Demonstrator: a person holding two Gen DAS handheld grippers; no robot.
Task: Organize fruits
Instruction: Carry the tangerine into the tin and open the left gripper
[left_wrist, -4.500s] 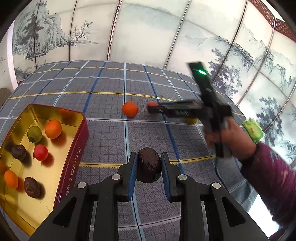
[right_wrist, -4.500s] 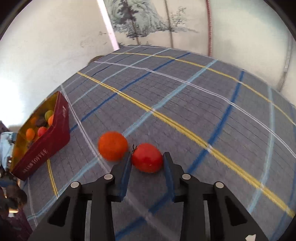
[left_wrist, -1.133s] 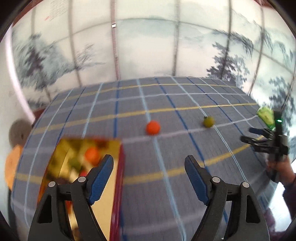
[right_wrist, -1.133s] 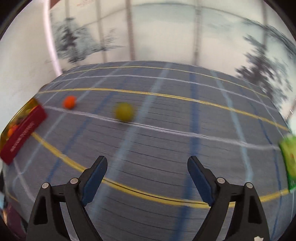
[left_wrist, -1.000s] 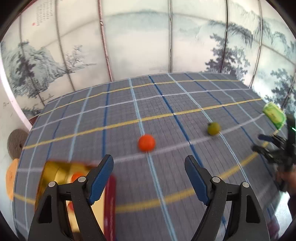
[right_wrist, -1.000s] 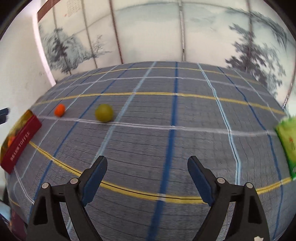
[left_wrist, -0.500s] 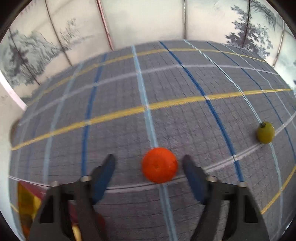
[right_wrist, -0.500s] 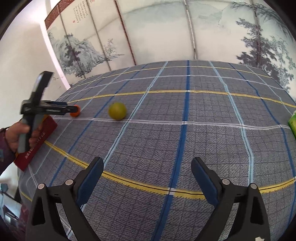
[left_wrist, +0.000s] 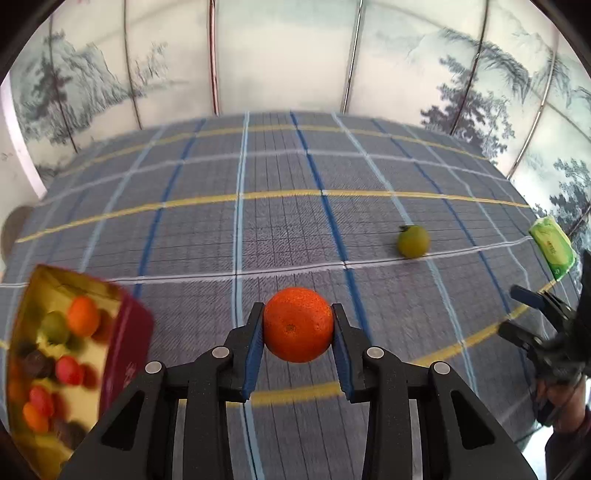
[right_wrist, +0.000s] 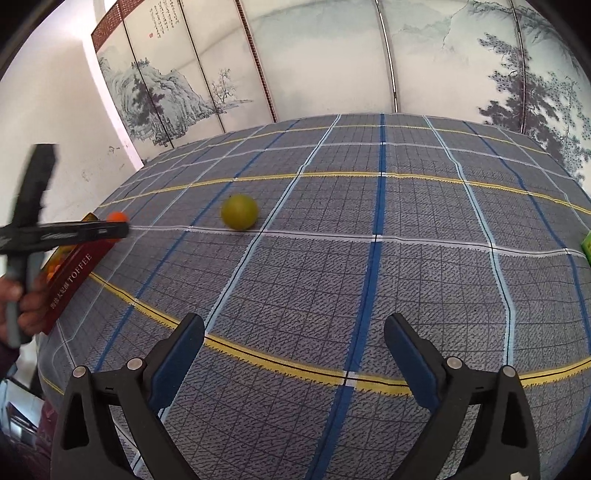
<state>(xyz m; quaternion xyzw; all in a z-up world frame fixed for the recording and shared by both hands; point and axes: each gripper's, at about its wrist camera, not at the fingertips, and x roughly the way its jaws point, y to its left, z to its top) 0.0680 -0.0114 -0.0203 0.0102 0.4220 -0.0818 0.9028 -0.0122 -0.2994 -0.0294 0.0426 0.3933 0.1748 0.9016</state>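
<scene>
My left gripper (left_wrist: 298, 332) is shut on an orange (left_wrist: 297, 324) and holds it above the checked cloth; from the right wrist view the same orange (right_wrist: 117, 216) shows at the tip of the left gripper (right_wrist: 110, 229). A red and gold toffee tin (left_wrist: 125, 354) with several small fruits inside sits at lower left; it also shows in the right wrist view (right_wrist: 74, 280). A green fruit (left_wrist: 413, 241) lies on the cloth at the right, and in the right wrist view (right_wrist: 239, 212) it lies ahead to the left. My right gripper (right_wrist: 293, 345) is open and empty.
A green packet (left_wrist: 552, 249) lies near the table's right edge, and its corner shows in the right wrist view (right_wrist: 586, 244). The right gripper (left_wrist: 517, 314) and hand show at the far right of the left wrist view. Painted folding screens stand behind the table.
My left gripper has closed on the orange and drawn back towards the tin. The right gripper stays open and has barely moved.
</scene>
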